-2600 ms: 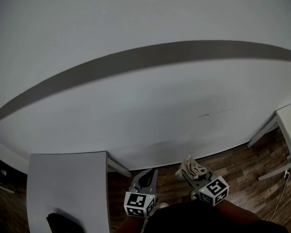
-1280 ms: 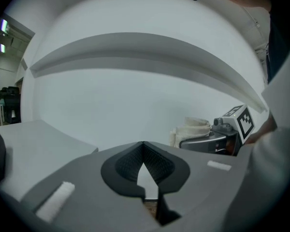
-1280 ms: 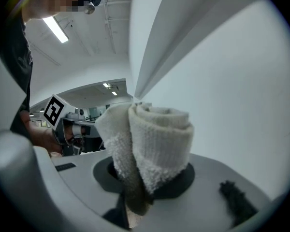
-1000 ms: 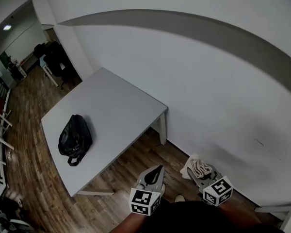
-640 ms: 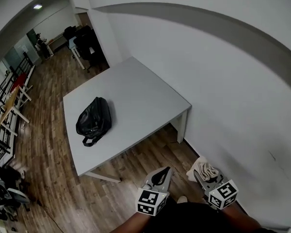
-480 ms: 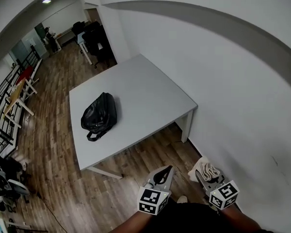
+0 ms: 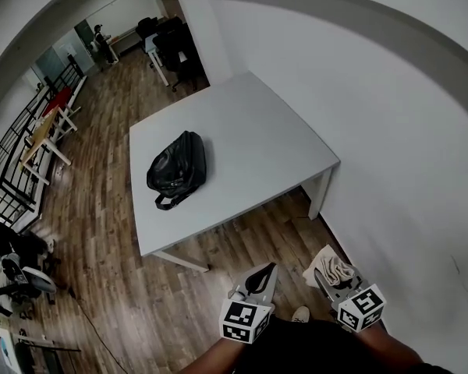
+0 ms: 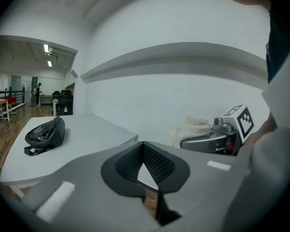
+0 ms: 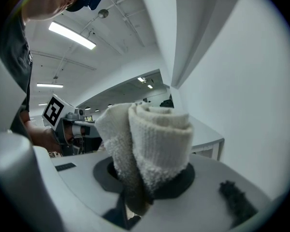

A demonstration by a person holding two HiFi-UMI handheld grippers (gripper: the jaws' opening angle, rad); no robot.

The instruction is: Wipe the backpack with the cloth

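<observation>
While the backpack (image 7: 177, 168) lies on the far table (image 7: 249, 131), right tongs (image 7: 325, 276) pinch the cloth (image 7: 335, 266), left tongs (image 7: 268, 269) meet empty.

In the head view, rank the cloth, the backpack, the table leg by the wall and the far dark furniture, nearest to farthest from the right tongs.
1. Cloth, gripped in the right tongs.
2. Table leg, ahead by the wall.
3. Backpack, on the table, left side.
4. Dark furniture, far end of room.

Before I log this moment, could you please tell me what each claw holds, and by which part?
The right claw is shut on the rolled white cloth, pinching its lower end. The left claw is shut, holding nothing.
</observation>
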